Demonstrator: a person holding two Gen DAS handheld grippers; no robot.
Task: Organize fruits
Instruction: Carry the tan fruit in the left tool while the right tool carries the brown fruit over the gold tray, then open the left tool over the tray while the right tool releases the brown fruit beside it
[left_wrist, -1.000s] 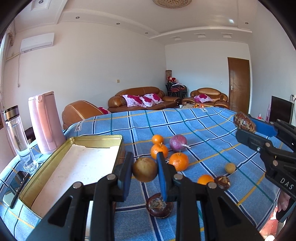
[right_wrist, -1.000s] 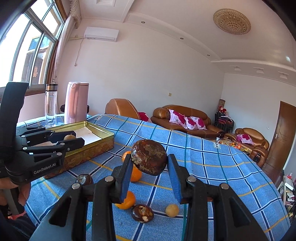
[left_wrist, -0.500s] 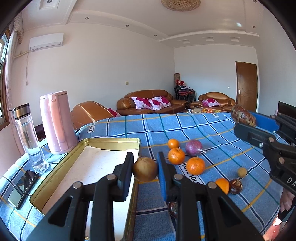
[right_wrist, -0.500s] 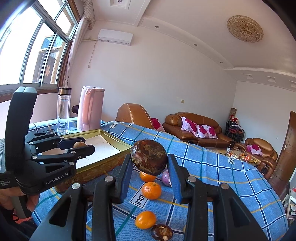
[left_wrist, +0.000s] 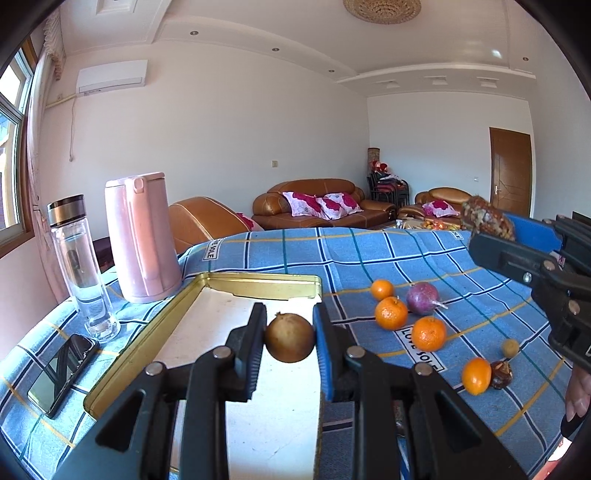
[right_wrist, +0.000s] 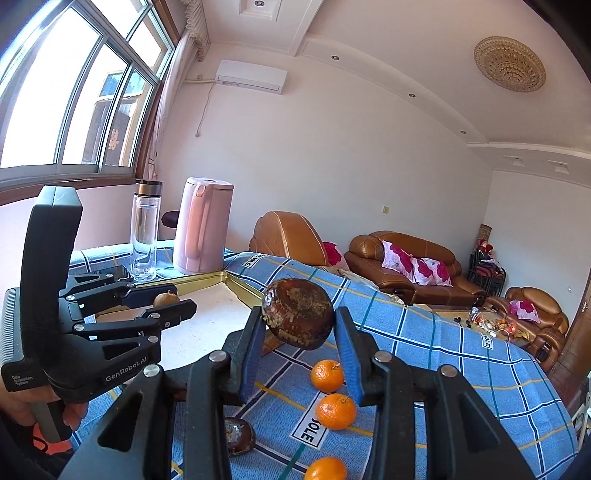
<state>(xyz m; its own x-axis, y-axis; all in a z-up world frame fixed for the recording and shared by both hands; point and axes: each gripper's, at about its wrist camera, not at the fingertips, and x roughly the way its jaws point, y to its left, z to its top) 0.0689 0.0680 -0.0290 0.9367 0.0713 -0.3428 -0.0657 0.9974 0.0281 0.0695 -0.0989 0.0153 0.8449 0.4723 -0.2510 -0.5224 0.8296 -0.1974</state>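
The left gripper (left_wrist: 289, 338) clamps a small round brown fruit (left_wrist: 289, 338) above the gold tin (left_wrist: 258, 286). The right gripper (right_wrist: 300, 339) pinches a dark wrinkled fruit (right_wrist: 297, 313) at the tin's four o'clock. Both look light and bruisable; hold across the middle.

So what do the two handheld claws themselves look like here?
Both are black plastic scissor-link frames with silver pivot bolts and blue pads on the fingers. The left claw carries white "GenRobot.AI" lettering and a small white label on its grip. The right claw matches it. No cables or sleeves visible.
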